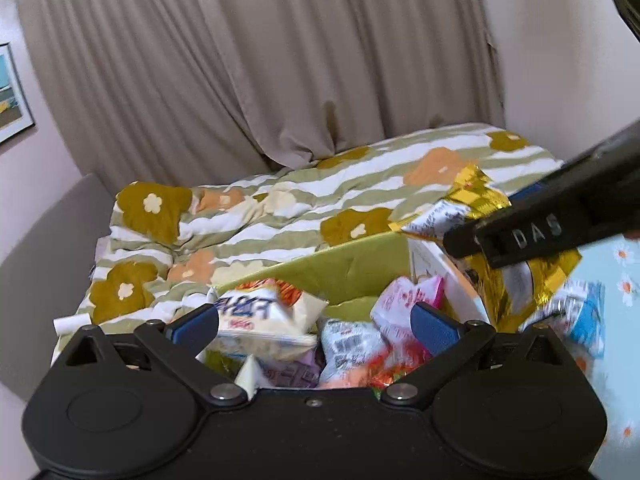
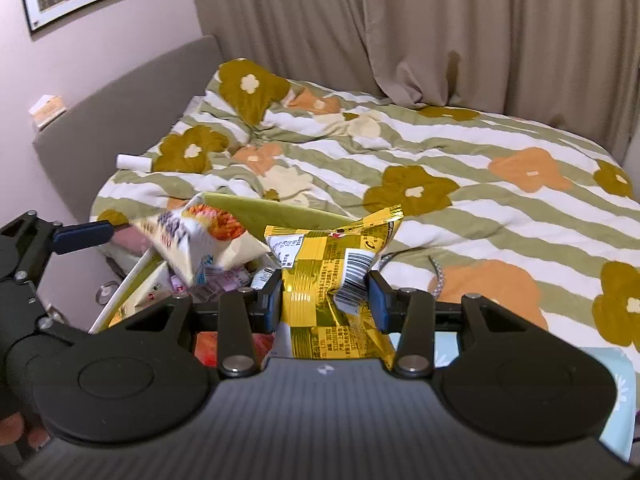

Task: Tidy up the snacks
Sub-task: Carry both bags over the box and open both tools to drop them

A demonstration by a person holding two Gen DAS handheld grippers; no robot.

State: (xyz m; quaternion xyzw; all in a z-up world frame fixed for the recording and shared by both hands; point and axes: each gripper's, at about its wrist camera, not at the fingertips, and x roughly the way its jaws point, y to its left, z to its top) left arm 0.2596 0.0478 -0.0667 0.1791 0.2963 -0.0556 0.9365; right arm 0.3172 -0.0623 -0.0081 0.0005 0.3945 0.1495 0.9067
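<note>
My right gripper is clamped on a gold snack bag, crumpled between the pads, held up just ahead of the box. My left gripper is spread wide with nothing pinched, though a white chip bag sits right against its left pad (blurry, touching or not I can't tell). Below and ahead of it the green box already holds a heap of packets. I'd judge sorting well underway; the gold bag isn't placed yet. Past the box: flowered blanket, curtain.

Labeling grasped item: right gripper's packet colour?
Yellow-gold checked foil packet; right wrist view.
</note>
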